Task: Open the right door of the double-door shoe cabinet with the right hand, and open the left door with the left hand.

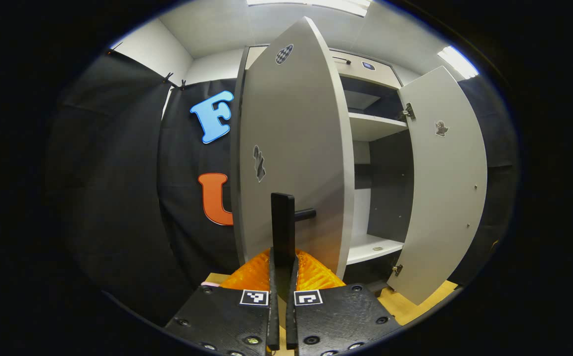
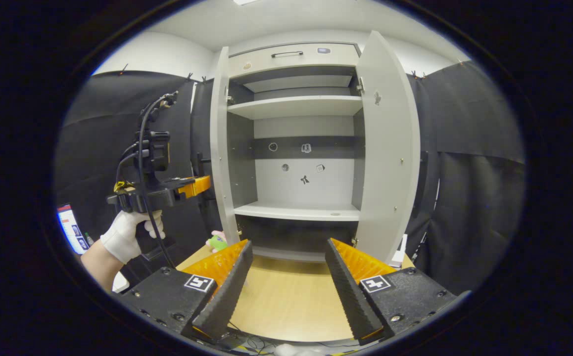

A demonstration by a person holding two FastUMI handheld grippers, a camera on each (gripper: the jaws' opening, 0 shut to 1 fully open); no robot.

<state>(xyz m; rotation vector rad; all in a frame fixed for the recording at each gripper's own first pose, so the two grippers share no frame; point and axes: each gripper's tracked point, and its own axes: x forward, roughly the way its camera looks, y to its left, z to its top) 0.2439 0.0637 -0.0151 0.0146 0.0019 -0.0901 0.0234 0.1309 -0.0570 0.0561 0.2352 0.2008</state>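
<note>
left gripper [image 1: 282, 277] jaws clamped on the left door's bar handle [image 1: 283, 232], so left door [image 1: 291, 158] swings wide. right door [image 2: 388, 148] already open; right gripper [image 2: 286, 277] jaws apart, empty, backed off over the counter [image 2: 286, 306]. handle's lower end hidden between the jaws.

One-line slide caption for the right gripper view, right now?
Right gripper open before the shoe cabinet, both doors swung wide; left gripper at the left door.
</note>
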